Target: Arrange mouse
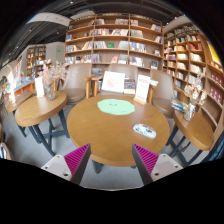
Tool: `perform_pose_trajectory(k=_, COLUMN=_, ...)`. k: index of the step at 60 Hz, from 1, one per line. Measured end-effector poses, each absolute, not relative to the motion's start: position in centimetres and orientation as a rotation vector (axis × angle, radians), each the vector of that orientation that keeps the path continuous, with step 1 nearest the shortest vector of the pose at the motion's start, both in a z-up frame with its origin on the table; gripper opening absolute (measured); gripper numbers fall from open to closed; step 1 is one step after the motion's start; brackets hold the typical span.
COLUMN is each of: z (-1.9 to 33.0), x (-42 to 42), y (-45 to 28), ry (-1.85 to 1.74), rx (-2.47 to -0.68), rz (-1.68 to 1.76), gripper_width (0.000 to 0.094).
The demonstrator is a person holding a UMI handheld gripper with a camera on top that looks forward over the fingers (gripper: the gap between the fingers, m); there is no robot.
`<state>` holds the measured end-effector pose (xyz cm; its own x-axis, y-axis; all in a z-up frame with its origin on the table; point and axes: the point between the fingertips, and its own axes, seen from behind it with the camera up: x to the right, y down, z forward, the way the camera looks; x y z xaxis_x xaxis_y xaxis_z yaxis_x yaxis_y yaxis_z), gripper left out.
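A small light-coloured mouse [144,130] lies on the right side of a round wooden table [95,125]. A round green mat [116,107] lies at the table's middle, left of and beyond the mouse. My gripper [112,160] is held back from the table's near edge, well short of the mouse. Its fingers [76,160] with magenta pads stand wide apart with nothing between them.
White signs [113,82] stand at the table's far edge. A second round table [40,108] is to the left, another table [198,130] to the right, with chairs around. Bookshelves [113,40] fill the back wall. Grey floor lies below the fingers.
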<state>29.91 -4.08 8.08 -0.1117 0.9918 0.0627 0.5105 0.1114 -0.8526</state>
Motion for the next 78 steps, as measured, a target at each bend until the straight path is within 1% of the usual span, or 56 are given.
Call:
perform_pose_trajectory(k=7, z=7.7, x=28.9, y=0.7, ry=-1.644, rx=-1.517, rz=0.835, gripper_width=0.0857)
perform_pose_trajectory(k=8, z=7.6, x=29.4, y=0.0, ry=-1.633, rx=-1.526, rz=0.826, gripper_width=0.0856)
perform_pose_trajectory(k=9, z=7.5, x=28.6, y=2.3, ry=-1.627, rx=-1.530, rz=0.815, gripper_width=0.0855)
perform_pose_trajectory(k=14, z=6.7, x=27.5, y=6.8, ry=-1.584, rx=-1.567, rz=0.765, gripper_width=0.0855)
perform_pose_trajectory(k=24, z=5.0, x=25.8, y=12.6, ry=-1.530, rx=-1.614, rz=0.710, gripper_width=0.0852)
perform_pose_trajectory(k=32, z=4.1, x=23.8, y=13.8, ry=-1.536, rx=-1.601, rz=0.704, gripper_width=0.0857)
perform_pose_trajectory(k=39, z=3.1, x=21.7, y=13.2, ry=-1.553, rx=-1.599, rz=0.736, gripper_width=0.0854)
perform_pose_trajectory(k=56, z=-1.0, x=16.6, y=14.5, ry=-1.613, rx=-1.662, rz=0.688, gripper_width=0.0852)
perform_pose_trajectory(k=78, z=-1.6, x=10.9, y=15.8, ry=-1.585, rx=-1.763, rz=0.709, gripper_width=0.0852)
